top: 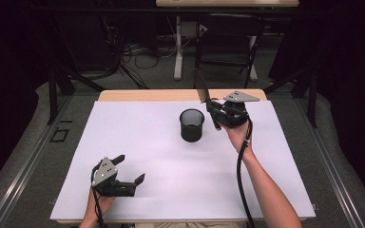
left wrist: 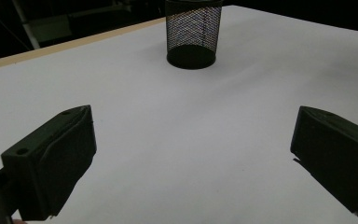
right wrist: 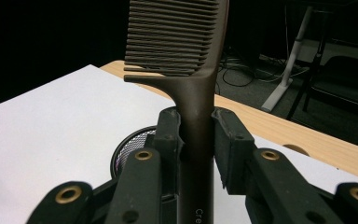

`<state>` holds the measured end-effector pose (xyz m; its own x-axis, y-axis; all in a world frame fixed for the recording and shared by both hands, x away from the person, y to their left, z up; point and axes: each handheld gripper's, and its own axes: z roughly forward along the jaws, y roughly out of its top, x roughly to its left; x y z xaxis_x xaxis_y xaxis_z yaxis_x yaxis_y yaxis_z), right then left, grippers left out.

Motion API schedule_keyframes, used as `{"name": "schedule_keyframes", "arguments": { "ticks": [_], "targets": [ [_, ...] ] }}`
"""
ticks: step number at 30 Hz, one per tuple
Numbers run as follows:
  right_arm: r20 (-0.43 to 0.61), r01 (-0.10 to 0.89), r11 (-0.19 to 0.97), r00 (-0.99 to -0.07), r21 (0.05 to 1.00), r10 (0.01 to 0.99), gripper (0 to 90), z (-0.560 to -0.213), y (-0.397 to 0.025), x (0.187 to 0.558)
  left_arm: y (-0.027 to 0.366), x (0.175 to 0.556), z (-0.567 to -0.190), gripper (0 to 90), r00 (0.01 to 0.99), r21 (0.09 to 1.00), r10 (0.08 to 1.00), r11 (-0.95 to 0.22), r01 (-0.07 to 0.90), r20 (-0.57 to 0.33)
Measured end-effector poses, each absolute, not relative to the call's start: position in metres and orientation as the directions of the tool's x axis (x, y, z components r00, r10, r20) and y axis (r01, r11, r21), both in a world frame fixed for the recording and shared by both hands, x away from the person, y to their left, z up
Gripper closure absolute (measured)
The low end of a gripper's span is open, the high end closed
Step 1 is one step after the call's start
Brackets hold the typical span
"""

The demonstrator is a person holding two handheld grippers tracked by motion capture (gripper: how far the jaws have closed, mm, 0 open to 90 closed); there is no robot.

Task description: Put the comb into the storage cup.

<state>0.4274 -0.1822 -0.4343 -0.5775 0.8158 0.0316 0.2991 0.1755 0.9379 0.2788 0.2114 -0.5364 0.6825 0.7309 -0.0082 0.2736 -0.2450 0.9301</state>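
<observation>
Toothed brown comb [right wrist: 193, 79], round mesh cup [top: 192, 125]

The big white table [top: 138, 142] has lots of open room all around, and only the black mesh cup [top: 192, 125] stands in the way, near the middle toward the back.

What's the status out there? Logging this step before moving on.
Right tongs shut on comb, raised beside mesh cup. Left tongs open, low over table. Nothing blocking cup.
</observation>
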Motion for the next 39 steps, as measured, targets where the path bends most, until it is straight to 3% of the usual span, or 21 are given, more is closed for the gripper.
{"name": "schedule_keyframes", "arguments": {
  "ticks": [39],
  "targets": [
    [0.019,0.241,0.155,-0.593,0.958,0.805,72.8,-0.422,-0.166,0.439,0.211,0.279,-0.536,0.2,0.683,0.932,0.730,-0.241,0.272,-0.010]
  ]
}}
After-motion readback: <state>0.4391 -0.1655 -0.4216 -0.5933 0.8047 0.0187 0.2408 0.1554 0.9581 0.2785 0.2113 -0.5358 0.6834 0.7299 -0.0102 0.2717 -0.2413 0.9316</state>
